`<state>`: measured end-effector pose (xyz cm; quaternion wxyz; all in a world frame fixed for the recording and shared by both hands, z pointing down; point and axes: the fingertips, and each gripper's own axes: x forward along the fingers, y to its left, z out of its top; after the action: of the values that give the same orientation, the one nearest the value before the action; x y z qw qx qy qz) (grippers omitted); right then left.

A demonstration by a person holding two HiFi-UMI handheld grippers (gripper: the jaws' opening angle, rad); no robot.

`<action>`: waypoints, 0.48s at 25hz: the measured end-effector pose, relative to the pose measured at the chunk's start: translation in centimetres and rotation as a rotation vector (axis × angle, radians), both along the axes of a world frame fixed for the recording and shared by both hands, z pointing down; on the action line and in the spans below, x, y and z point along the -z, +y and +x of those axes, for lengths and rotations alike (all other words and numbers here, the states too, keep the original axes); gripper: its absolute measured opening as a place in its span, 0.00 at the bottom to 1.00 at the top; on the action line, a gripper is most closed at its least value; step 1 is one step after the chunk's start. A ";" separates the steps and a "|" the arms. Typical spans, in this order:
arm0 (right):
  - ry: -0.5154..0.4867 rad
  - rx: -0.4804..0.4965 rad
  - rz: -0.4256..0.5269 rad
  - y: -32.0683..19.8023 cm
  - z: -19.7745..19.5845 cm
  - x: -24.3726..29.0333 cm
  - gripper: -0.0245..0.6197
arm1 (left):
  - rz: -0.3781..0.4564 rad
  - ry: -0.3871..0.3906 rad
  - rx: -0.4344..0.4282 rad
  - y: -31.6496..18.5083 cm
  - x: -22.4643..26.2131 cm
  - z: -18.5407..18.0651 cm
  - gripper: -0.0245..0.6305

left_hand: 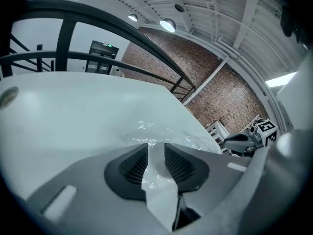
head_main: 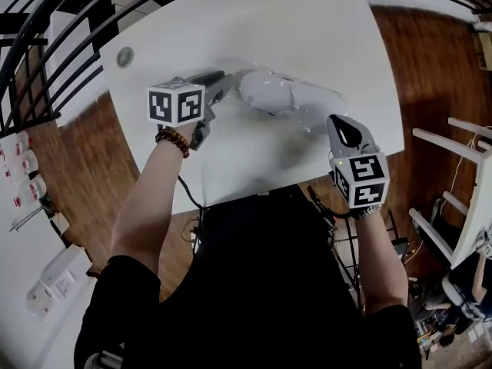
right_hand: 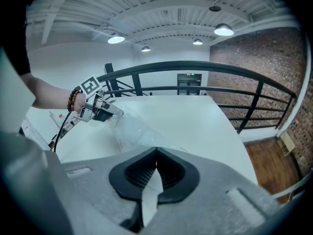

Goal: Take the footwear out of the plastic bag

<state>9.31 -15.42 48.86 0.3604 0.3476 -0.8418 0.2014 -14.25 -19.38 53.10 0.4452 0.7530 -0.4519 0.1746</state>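
A clear plastic bag (head_main: 304, 98) lies across the middle of the white table (head_main: 254, 29), with a pale shoe (head_main: 261, 89) inside it. My left gripper (head_main: 223, 84) is at the bag's left end. In the left gripper view its jaws (left_hand: 155, 143) stand apart, and crinkled film (left_hand: 166, 133) lies at and just past their tips, unpressed. My right gripper (head_main: 343, 125) is at the bag's right end, near the table's front edge. Its jaws (right_hand: 156, 151) meet at the tips; whether they pinch film I cannot tell. The bag (right_hand: 129, 129) stretches from them to the left gripper (right_hand: 105, 110).
A black railing (right_hand: 205, 67) curves round the far side of the table. A round grommet (head_main: 124, 56) sits at the table's far left corner. Wooden floor (head_main: 430, 68) and white furniture (head_main: 461, 198) lie to the right. The right gripper (left_hand: 249, 138) shows in the left gripper view.
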 end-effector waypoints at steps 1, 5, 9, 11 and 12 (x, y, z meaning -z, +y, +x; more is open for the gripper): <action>0.002 -0.001 0.000 0.0 0.1 0.0 0.03 | -0.004 0.013 -0.016 0.1 0.0 0.4 0.23; 0.010 -0.005 -0.006 -0.3 0.4 -0.5 0.03 | -0.024 0.083 -0.071 0.6 -0.4 1.9 0.27; 0.020 -0.015 -0.031 -0.3 0.9 -1.7 0.03 | -0.020 0.047 -0.156 1.2 -0.2 2.7 0.31; 0.028 -0.019 -0.036 -0.2 1.2 -2.1 0.03 | -0.020 0.022 -0.193 1.2 -0.2 2.9 0.32; 0.032 -0.019 -0.037 -0.1 1.2 -2.3 0.03 | -0.014 0.021 -0.200 1.0 0.0 3.0 0.32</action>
<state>10.55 -15.51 51.14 0.3781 0.3519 -0.8289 0.2148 -11.22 -18.38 53.12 0.4356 0.7930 -0.3684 0.2137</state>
